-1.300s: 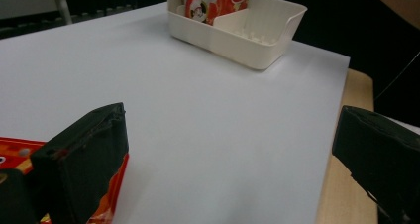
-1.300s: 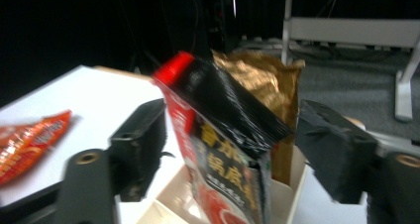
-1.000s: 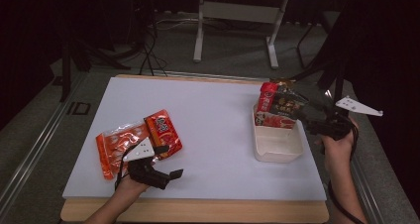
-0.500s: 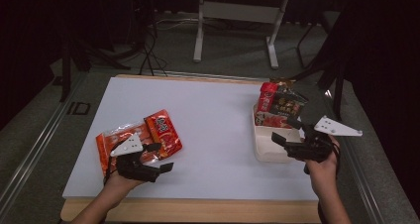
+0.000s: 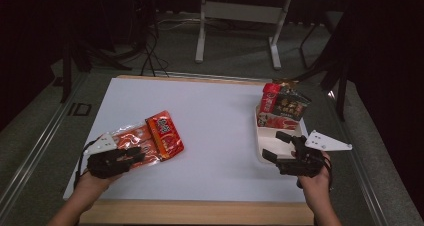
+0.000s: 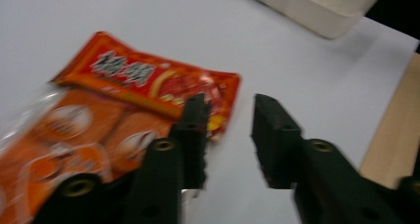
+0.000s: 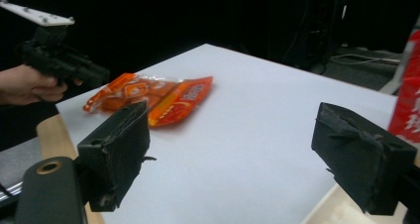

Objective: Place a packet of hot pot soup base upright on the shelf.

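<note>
Two overlapping orange snack packets lie at the near left of the white table. My left gripper sits low at their near edge. In the left gripper view its jaws have just been closing and still stand apart: the left jaw covers the packets' edge, the right one is over bare table, and nothing lies between them. My right gripper hovers open and empty at the near end of a white tray. Its wide jaws point across the table towards the packets and the left gripper.
Red and dark snack packets stand upright at the tray's far end, one showing red at the right gripper view's edge. The tray's corner appears far off in the left gripper view. A wooden strip borders the table's near edge.
The left gripper has slid left and forward onto the packets' near edge and its jaws have narrowed. The right gripper has drawn back and down from the upright packets to the tray's near end.
</note>
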`<state>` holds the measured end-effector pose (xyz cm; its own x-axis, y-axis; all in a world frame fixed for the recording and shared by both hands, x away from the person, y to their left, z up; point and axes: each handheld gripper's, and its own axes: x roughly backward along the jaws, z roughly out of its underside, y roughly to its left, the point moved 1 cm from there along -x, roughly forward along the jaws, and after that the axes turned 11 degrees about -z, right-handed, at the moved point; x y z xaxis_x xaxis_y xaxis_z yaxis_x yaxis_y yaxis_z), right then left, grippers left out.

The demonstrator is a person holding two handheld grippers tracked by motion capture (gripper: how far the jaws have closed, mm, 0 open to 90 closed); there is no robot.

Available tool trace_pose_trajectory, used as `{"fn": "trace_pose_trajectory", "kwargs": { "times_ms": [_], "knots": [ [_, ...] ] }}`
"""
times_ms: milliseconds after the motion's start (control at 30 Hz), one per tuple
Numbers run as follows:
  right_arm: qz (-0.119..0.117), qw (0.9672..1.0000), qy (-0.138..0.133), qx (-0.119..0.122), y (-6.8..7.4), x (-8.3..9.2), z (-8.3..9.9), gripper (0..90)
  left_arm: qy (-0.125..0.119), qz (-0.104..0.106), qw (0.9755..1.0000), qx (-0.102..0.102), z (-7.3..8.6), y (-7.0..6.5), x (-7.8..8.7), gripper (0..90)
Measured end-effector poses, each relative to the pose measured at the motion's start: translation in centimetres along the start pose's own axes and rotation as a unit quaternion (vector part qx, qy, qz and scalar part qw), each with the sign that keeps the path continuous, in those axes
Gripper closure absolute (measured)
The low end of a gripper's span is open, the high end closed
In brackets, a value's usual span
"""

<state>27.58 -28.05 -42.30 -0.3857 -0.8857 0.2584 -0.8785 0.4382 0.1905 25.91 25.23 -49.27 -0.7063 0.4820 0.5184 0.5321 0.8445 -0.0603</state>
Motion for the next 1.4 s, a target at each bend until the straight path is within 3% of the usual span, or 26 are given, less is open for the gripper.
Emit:
{"fn": "trace_pose_trajectory", "kwargs": {
  "times_ms": [100, 300, 500, 633, 800, 967, 1067, 1233, 1300, 1400],
  "knots": [
    [-0.005, 1.0000, 0.007, 0.001, 0.3, -0.3, 0.5, 14.8, 0.002, -0.035, 0.9994, 0.005, 0.2, 1.9, 0.8, 79.1],
    [-0.017, 0.9998, 0.010, 0.003, 0.5, -0.7, 0.7, 14.8, 0.024, -0.096, 0.9951, 0.009, 1.0, 5.1, 1.3, 89.2],
    [-0.024, 0.9996, 0.014, 0.010, 0.6, -0.8, 0.8, 14.8, 0.056, -0.113, 0.9917, 0.021, 3.0, 7.0, 0.2, 89.9],
    [-0.028, 0.9995, 0.015, 0.004, 0.5, -0.9, 1.0, 14.8, 0.064, -0.127, 0.9892, 0.035, 4.0, 8.3, -0.4, 89.9],
    [-0.033, 0.9992, 0.021, 0.002, 0.5, -1.3, 1.1, 14.9, 0.070, -0.153, 0.9848, 0.044, 3.7, 10.3, -1.1, 90.0],
    [-0.038, 0.9989, 0.029, 0.002, 0.5, -1.6, 1.4, 14.9, 0.074, -0.161, 0.9831, 0.045, 3.0, 11.7, -2.3, 90.0],
    [-0.038, 0.9988, 0.029, 0.002, 0.4, -1.7, 1.4, 14.9, 0.083, -0.159, 0.9831, 0.038, 2.9, 12.0, -3.3, 90.0],
    [-0.036, 0.9990, 0.028, 0.002, 0.3, -1.6, 1.4, 14.9, 0.100, -0.172, 0.9797, 0.023, 3.0, 12.1, -4.5, 90.0],
    [-0.037, 0.9990, 0.027, 0.000, 0.3, -1.6, 1.5, 14.9, 0.106, -0.167, 0.9800, 0.023, 3.0, 12.2, -4.9, 90.0],
    [-0.037, 0.9989, 0.029, -0.001, 0.3, -1.7, 1.5, 14.9, 0.115, -0.174, 0.9780, 0.004, 2.8, 12.1, -5.2, 90.0]
  ]
}}
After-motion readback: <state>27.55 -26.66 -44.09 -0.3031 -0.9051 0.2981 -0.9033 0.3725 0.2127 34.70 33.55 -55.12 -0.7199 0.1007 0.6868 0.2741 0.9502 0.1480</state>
